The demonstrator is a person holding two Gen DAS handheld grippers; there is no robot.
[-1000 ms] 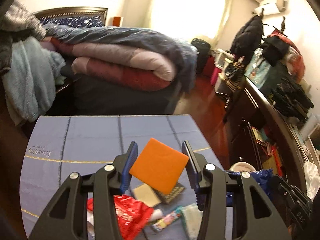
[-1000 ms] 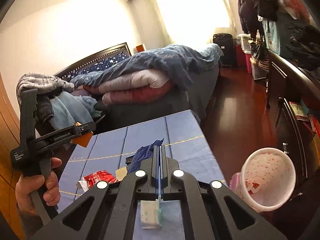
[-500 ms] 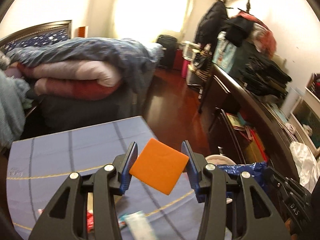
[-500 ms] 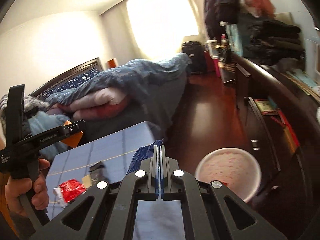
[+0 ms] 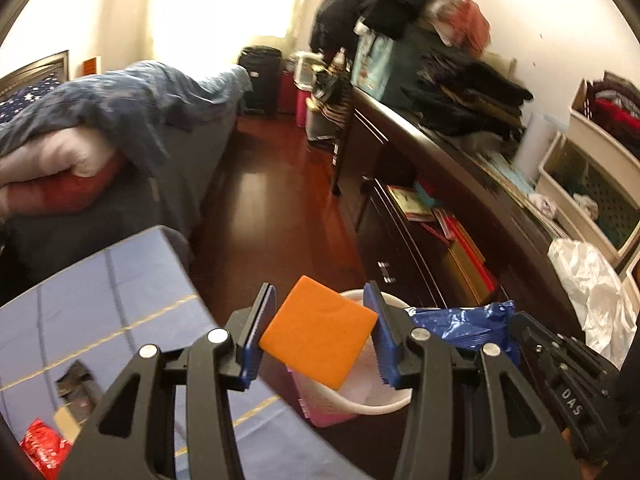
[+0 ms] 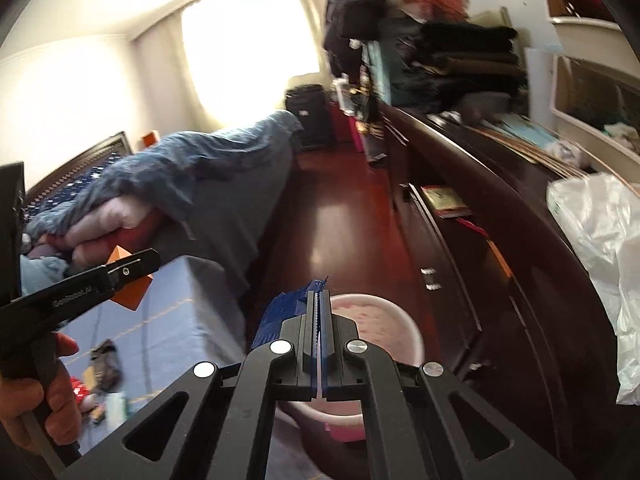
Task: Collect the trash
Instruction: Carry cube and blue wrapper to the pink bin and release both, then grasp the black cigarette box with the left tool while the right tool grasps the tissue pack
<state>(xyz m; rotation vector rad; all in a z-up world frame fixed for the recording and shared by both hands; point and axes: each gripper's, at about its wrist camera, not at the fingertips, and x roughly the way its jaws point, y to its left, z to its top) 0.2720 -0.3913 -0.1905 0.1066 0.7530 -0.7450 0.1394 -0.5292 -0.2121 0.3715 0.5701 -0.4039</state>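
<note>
1. Trash was already in both grippers in the left wrist view: the left gripper (image 5: 320, 336) was clamped on an orange square (image 5: 320, 342) held by its corners, right above the pink bin (image 5: 362, 402) on the floor beside the bench (image 5: 100, 304). At the right edge the right gripper (image 5: 516, 330) carried a blue wrapper (image 5: 460, 326) next to the bin's rim. Neither piece was dropped yet. A red packet (image 5: 40, 446) and a dark, blurred scrap (image 5: 76, 386) lay on the bench, uncollected.

2. Seen from the right wrist, the right gripper (image 6: 319, 308) was fully closed on the blue wrapper (image 6: 286, 314), which stuck out to the left of the pads, with the bin (image 6: 380, 316) just below. The left gripper (image 6: 136, 270) and a hand (image 6: 36, 404) showed at the left with the orange square (image 6: 130, 300) half hidden. Leftover bits on the bench (image 6: 168, 320) were too smeared to name, and the gripper body hid the bin's near side.
</note>
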